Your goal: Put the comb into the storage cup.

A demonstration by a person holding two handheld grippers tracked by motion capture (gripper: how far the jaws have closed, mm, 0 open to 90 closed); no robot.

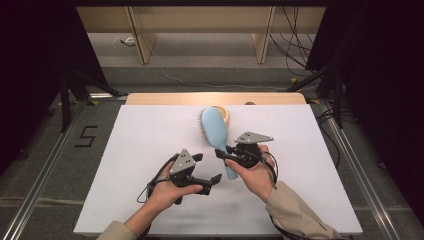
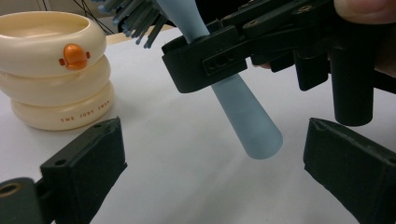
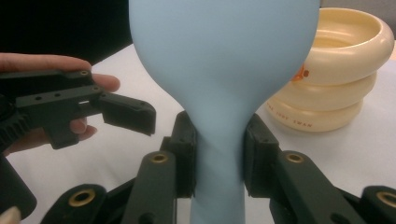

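Right gripper (image 1: 223,153) jaws clamped on the handle neck of the blue hairbrush (image 1: 214,131); the right gripper view shows both pads pressed flat against the neck (image 3: 219,154), paddle back facing the camera. The brush sits over the table (image 1: 140,150) middle, head toward the far edge, in front of the cream ring-shaped bowl (image 1: 227,115). The left gripper view adds what the high view can't: bristles (image 2: 135,18) pointing away, handle end (image 2: 261,142) hanging free above the sheet, orange duck bill on the bowl (image 2: 74,55). Left gripper (image 1: 210,170) jaws wide apart, nothing between them, just beside the handle end, toward the near edge.
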